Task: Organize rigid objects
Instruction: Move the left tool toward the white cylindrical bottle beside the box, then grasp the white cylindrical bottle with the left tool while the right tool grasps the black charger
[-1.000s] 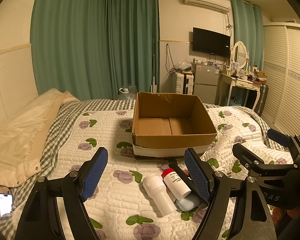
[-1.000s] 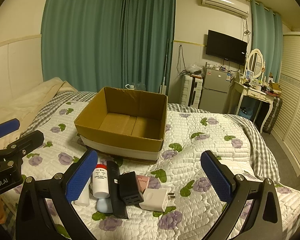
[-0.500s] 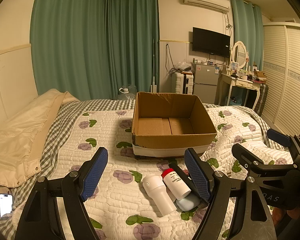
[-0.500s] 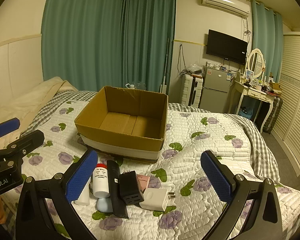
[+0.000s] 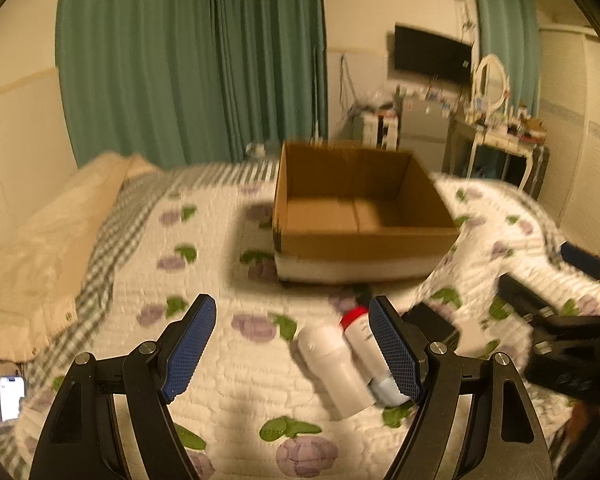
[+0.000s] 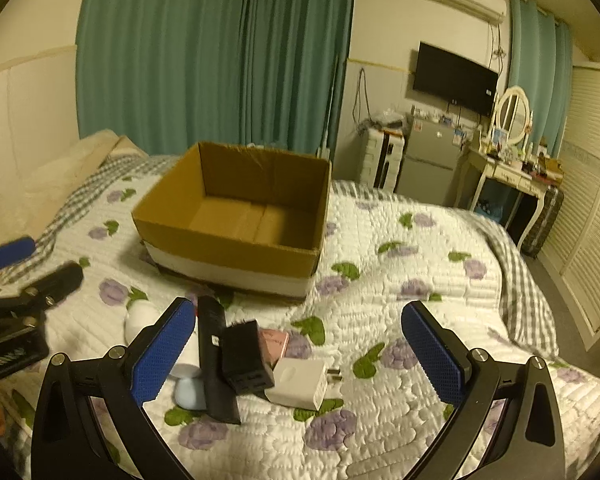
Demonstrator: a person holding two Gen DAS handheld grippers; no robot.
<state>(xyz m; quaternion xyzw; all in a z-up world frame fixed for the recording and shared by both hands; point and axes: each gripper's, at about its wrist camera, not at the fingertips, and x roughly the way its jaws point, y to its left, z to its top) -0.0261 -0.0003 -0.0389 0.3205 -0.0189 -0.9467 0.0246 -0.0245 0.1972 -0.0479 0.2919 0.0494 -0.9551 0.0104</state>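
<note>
An open cardboard box [image 5: 360, 216] [image 6: 240, 216] stands empty on the quilted bed. In front of it lies a small pile: a white bottle [image 5: 334, 368], a red-capped bottle [image 5: 360, 334], a long black bar [image 6: 214, 356], a black power block [image 6: 244, 354], a pink case [image 6: 274, 344], a white charger [image 6: 302, 378] and a pale blue item [image 6: 190, 390]. My left gripper [image 5: 292, 350] is open and empty, its right finger beside the bottles. My right gripper [image 6: 300, 354] is open and empty over the pile.
A cream pillow [image 5: 48, 240] lies at the bed's left. A phone [image 5: 12, 396] lies at the near left edge. A dressing table [image 6: 512, 176], fridge [image 6: 428, 164] and wardrobe doors [image 6: 592, 208] stand to the right beyond the bed.
Both grippers have moved forward and a little down toward the pile; the box and the items look larger. Both stay open.
</note>
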